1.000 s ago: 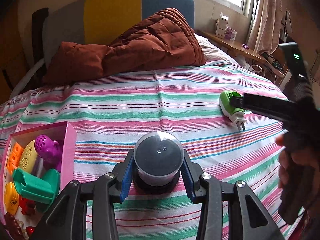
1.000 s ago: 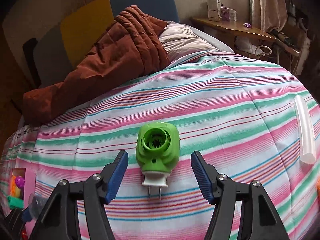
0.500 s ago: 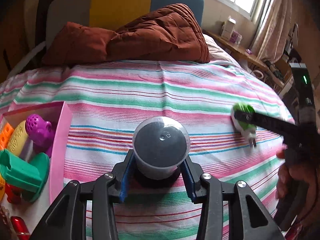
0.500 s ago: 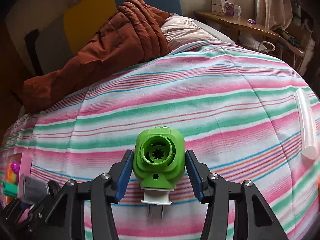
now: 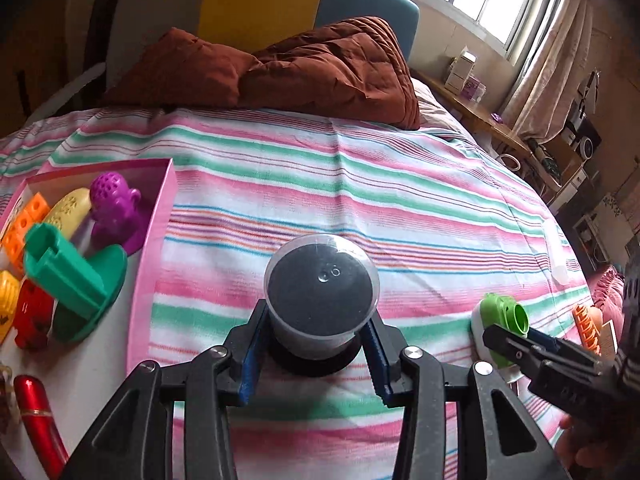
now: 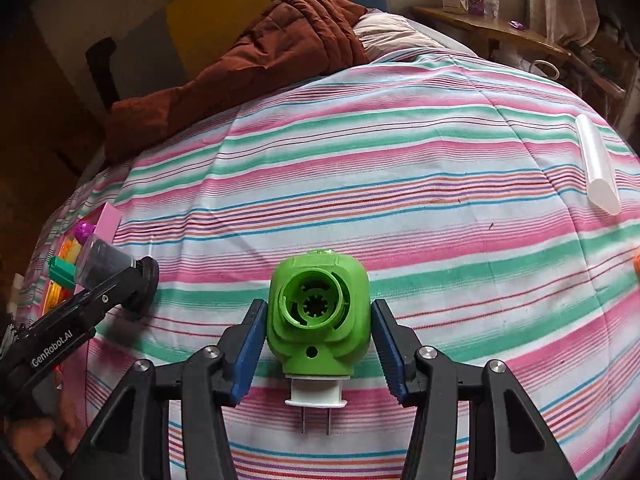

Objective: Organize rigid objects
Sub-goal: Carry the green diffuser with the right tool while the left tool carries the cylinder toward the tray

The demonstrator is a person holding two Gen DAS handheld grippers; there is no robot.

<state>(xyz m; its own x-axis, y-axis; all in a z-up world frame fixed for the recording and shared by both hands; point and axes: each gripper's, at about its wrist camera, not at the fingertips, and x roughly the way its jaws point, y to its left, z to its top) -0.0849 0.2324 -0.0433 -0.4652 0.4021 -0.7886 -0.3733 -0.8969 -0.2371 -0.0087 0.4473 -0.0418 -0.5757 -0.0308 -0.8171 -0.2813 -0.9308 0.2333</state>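
Observation:
My left gripper [image 5: 316, 354] is shut on a clear plastic jar [image 5: 321, 292] with dark contents and a black lid, held just above the striped bedspread. It also shows in the right wrist view [image 6: 102, 264]. My right gripper [image 6: 318, 350] is shut on a green plug-in device [image 6: 318, 320] with a white base and two prongs; it also shows in the left wrist view [image 5: 500, 326]. A pink box [image 5: 154, 264] of toys lies at the left.
The box holds a purple toy [image 5: 114, 208], a green stand [image 5: 68, 280], orange blocks [image 5: 24, 224] and a red tube [image 5: 38, 420]. A white tube [image 6: 596, 164] lies at the right, an orange comb [image 5: 586, 326] near the edge. A brown quilt [image 5: 304, 68] lies beyond.
My right gripper closed on the green plug-in device and lifted it slightly. My left gripper carried the jar leftward, nearer the pink box.

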